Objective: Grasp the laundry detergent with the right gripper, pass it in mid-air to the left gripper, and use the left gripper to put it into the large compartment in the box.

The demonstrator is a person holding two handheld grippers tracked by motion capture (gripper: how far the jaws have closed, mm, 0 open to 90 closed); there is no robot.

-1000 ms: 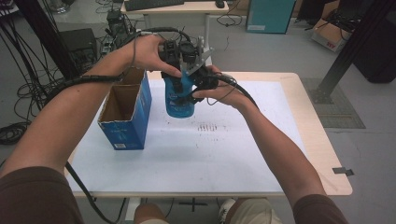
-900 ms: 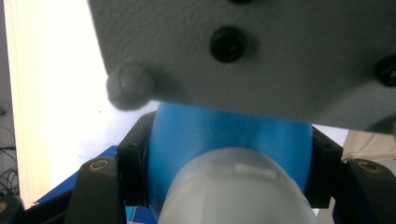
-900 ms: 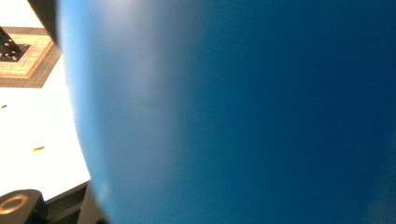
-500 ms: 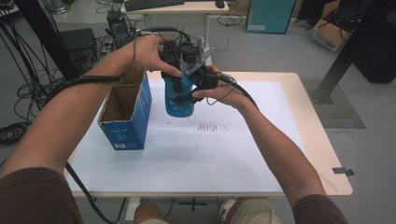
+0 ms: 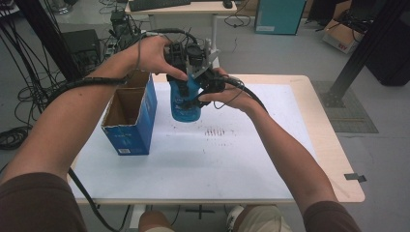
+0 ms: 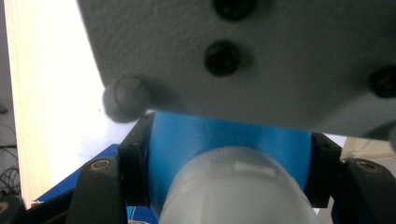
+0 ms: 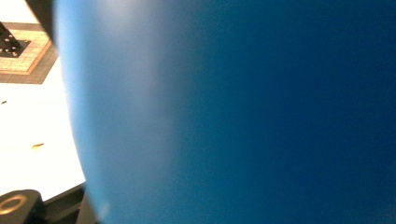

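Observation:
A blue bottle (image 5: pixel 185 105) hangs upright above the white table (image 5: pixel 203 159), just right of an open blue cardboard box (image 5: pixel 129 120). My left gripper (image 5: pixel 180 79) comes down on its top. In the left gripper view its two black jaws clamp the bottle's blue upper part (image 6: pixel 233 135), with a whitish round cap (image 6: pixel 238 186) in front. My right gripper (image 5: pixel 202 93) holds the bottle from the right side, and the bottle's blue wall (image 7: pixel 243 112) presses close to that camera. The right gripper's grey plate (image 6: pixel 261 56) hangs over the left gripper view.
The box stands on the table's left part, its flaps up. Small dark marks (image 5: pixel 215 131) dot the table's middle. Cables (image 5: pixel 29 96) and dark equipment lie on the floor at left; a desk (image 5: pixel 183 9) stands behind the table.

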